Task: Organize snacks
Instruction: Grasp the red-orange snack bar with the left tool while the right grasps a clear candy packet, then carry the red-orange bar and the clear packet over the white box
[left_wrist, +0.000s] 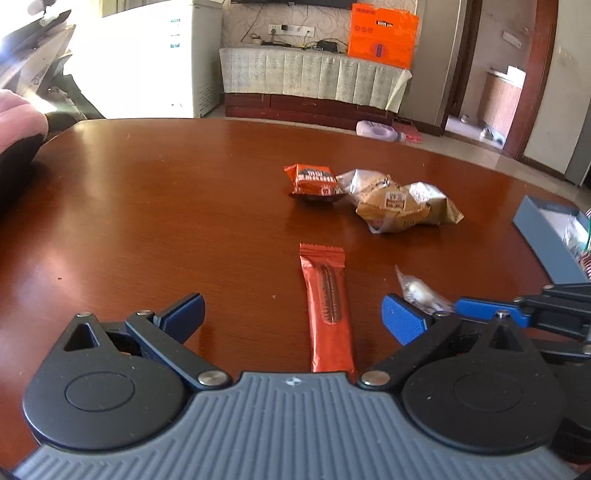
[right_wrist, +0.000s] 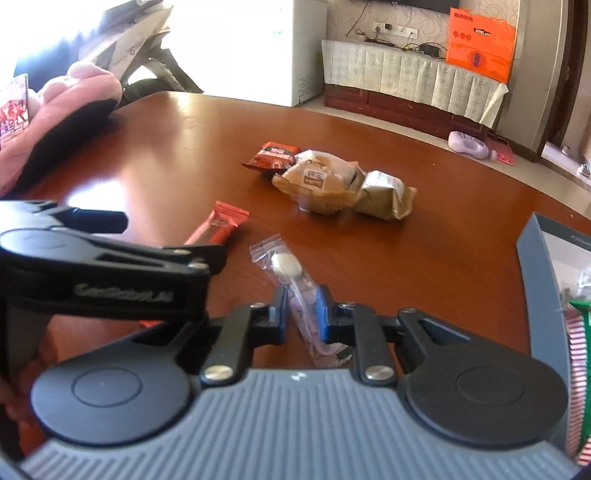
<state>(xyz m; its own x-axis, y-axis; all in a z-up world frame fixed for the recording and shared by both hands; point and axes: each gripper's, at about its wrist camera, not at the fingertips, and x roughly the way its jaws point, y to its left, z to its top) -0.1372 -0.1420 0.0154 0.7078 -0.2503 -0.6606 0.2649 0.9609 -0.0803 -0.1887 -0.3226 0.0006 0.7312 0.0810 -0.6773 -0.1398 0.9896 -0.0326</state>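
Left wrist view: wooden table (left_wrist: 147, 221) w/ grey box (left_wrist: 546, 236) at its right edge. Left gripper (left_wrist: 293, 317) wide open, holding nothing, its fingers either side of the red bar (left_wrist: 327, 306) lying flat on the table. Wrapped cakes (left_wrist: 391, 201) farther back. Right gripper (right_wrist: 301, 312) nearly closed, pinching the clear-wrapped candy (right_wrist: 291, 273), just right of the bar.

A lived-in home is shown, most likely a living or dining room. A round polished reddish-brown wooden table (left_wrist: 155, 206) is set before a low dark-red cabinet draped with a pale patterned cloth (left_wrist: 310, 77). A white chest freezer (left_wrist: 166, 55), wall sockets with trailing cables (left_wrist: 291, 31) and an open doorway (left_wrist: 491, 74) are seen behind.
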